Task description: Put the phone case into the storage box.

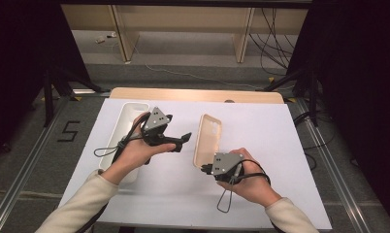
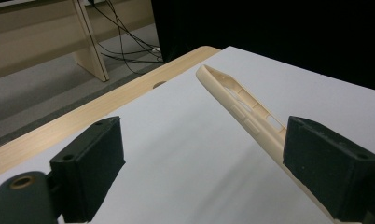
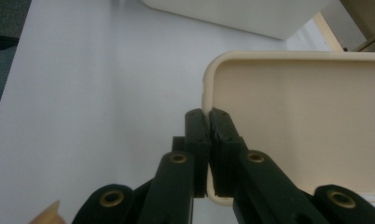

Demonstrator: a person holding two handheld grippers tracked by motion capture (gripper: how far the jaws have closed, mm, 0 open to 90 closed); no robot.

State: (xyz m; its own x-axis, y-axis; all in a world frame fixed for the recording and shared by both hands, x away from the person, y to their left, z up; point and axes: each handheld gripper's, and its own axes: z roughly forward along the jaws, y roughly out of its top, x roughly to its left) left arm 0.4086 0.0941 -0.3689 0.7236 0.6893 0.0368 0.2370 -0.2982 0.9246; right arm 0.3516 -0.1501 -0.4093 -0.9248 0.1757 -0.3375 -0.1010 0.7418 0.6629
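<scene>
On the white table, your right gripper pinches the phone case. Your left gripper is spread wide. Moving it to the white bin seems left.

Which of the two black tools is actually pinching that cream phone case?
The right tool: its jaws are shut on the phone case rim. The left tool is open, gripping nothing.

One cream plastic phone case, one long white plastic tray and two black tongs on the worktop.
</scene>
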